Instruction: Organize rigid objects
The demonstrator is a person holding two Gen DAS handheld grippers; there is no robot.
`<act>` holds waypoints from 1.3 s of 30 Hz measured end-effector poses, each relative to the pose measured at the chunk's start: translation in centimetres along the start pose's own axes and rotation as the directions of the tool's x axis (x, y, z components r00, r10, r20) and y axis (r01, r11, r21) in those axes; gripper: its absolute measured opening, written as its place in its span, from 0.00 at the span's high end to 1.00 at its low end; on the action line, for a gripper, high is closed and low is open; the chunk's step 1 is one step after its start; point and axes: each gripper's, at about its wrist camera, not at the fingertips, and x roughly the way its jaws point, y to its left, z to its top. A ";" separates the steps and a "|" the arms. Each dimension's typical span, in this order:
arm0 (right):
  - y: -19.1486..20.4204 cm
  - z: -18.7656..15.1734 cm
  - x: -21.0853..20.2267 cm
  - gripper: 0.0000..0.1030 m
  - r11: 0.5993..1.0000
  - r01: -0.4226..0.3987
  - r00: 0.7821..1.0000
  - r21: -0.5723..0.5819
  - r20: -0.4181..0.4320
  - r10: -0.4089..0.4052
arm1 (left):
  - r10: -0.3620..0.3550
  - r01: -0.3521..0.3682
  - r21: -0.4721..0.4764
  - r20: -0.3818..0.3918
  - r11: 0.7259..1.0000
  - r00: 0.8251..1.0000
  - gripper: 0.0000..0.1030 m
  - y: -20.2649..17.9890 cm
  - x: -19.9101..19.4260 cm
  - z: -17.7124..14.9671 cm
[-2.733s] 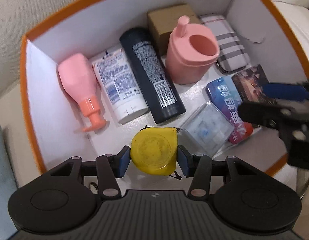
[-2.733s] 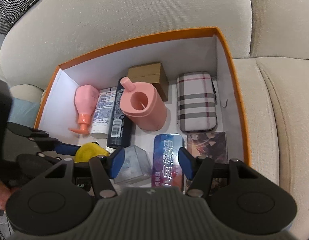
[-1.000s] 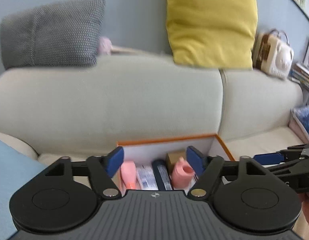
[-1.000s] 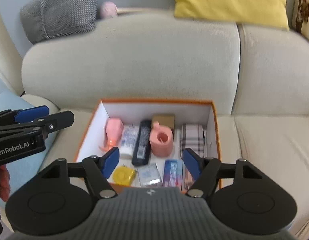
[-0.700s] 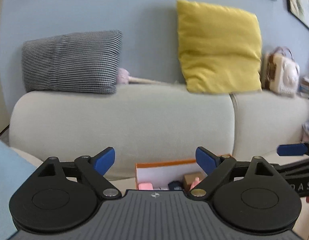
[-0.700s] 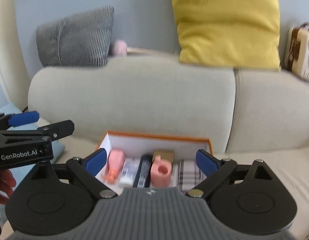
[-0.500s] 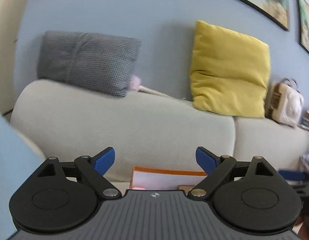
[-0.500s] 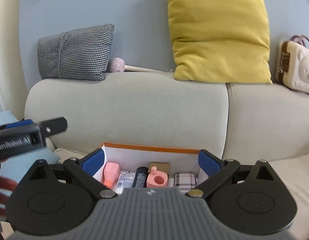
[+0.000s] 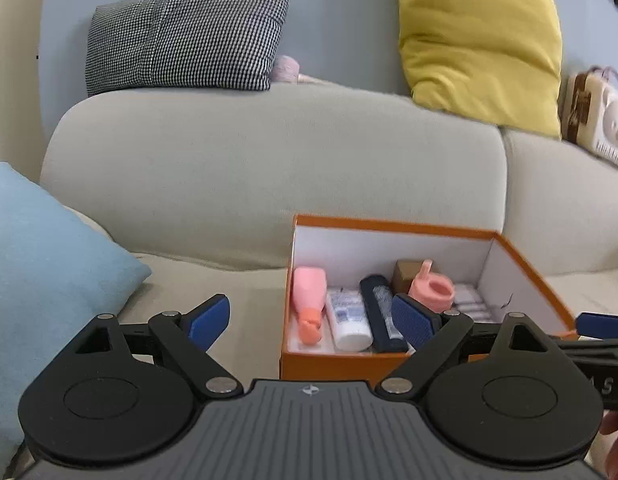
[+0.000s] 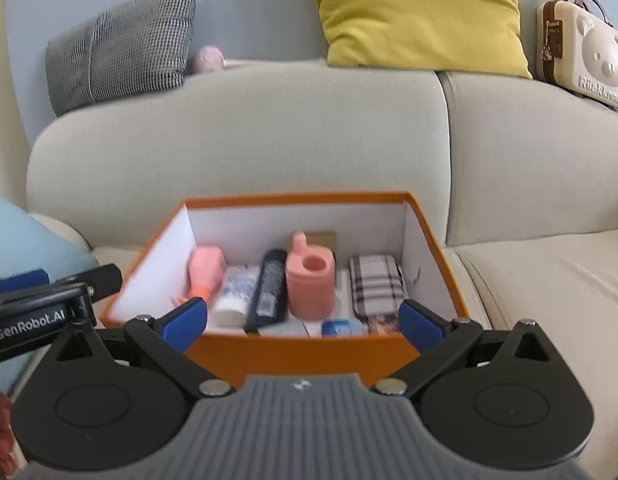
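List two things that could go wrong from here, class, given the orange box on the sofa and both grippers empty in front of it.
1. The orange box sits on a soft sofa cushion, so a push on its rim might tip or shift it.
2. The pink cup stands upright among lying bottles; a finger of the right gripper or left gripper reaching in could topple it.

Both hand-held grippers [image 9: 311,318] [image 10: 303,322] left the box [image 10: 309,354], jaws opened
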 end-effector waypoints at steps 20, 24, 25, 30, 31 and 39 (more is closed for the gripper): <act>-2.6 -1.4 0.7 0.02 0.999 0.019 0.999 0.050 -0.034 -0.017 | -0.028 0.032 0.067 -0.061 0.997 0.998 0.00 -2.0 0.4 -1.4; -2.5 -1.1 0.6 0.02 0.998 0.021 0.999 0.052 -0.033 -0.019 | -0.028 0.032 0.065 -0.062 0.997 0.998 0.00 -1.9 0.3 -1.2; -2.5 -1.1 0.6 0.02 0.998 0.023 0.999 0.051 -0.034 -0.021 | -0.028 0.032 0.067 -0.062 0.997 0.998 0.00 -1.9 0.3 -1.2; -2.2 -1.0 0.7 0.02 0.998 0.030 0.999 0.054 -0.040 -0.028 | -0.030 0.035 0.066 -0.070 0.997 0.997 0.00 -1.8 0.4 -1.2; -2.2 -1.0 0.7 0.02 0.998 0.031 0.999 0.053 -0.042 -0.029 | -0.031 0.035 0.063 -0.070 0.997 0.997 0.00 -1.7 0.4 -1.2; -2.1 -1.2 0.9 0.02 0.998 0.037 0.998 0.050 -0.051 -0.034 | -0.027 0.032 0.059 -0.077 0.998 0.997 0.00 -1.6 0.5 -1.4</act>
